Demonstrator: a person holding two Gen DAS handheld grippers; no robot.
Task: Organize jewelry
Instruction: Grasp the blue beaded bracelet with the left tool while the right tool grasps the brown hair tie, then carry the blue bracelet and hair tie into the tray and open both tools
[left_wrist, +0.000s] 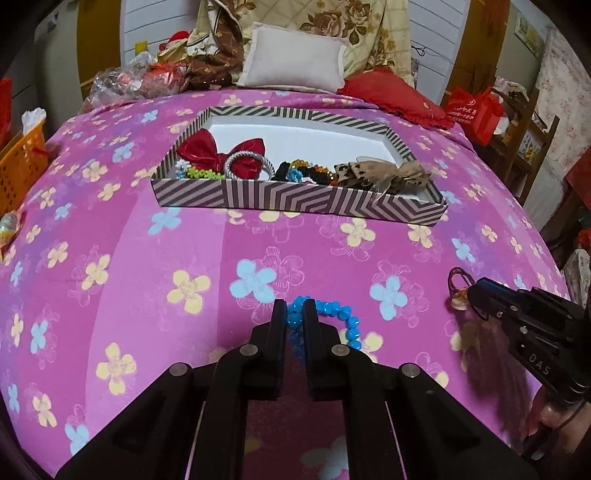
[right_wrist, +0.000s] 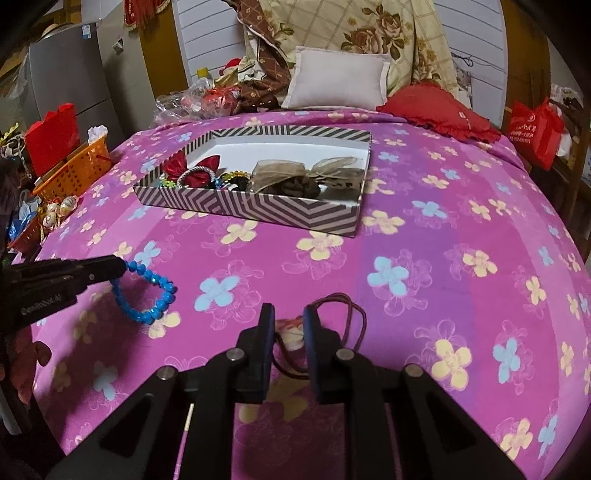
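Observation:
A striped box (left_wrist: 295, 201) (right_wrist: 258, 212) sits on the pink flowered bed and holds a red bow (left_wrist: 218, 153), a silver hair tie (left_wrist: 247, 162), a beige ribbon bow (left_wrist: 391, 173) (right_wrist: 295, 171) and several small pieces. My left gripper (left_wrist: 294, 310) (right_wrist: 123, 267) is shut on a blue bead bracelet (left_wrist: 332, 325) (right_wrist: 147, 299), held just above the bed. My right gripper (right_wrist: 289, 317) (left_wrist: 471, 293) is shut on a dark red cord hair tie with a small charm (right_wrist: 347, 317) (left_wrist: 458, 286), near the bed surface.
An orange basket (left_wrist: 20, 166) (right_wrist: 74, 171) stands at the left bed edge. A white pillow (left_wrist: 295, 59), a red cushion (left_wrist: 391, 94), a folded floral quilt and plastic bags lie behind the box. Red bags (right_wrist: 535, 125) stand at the right.

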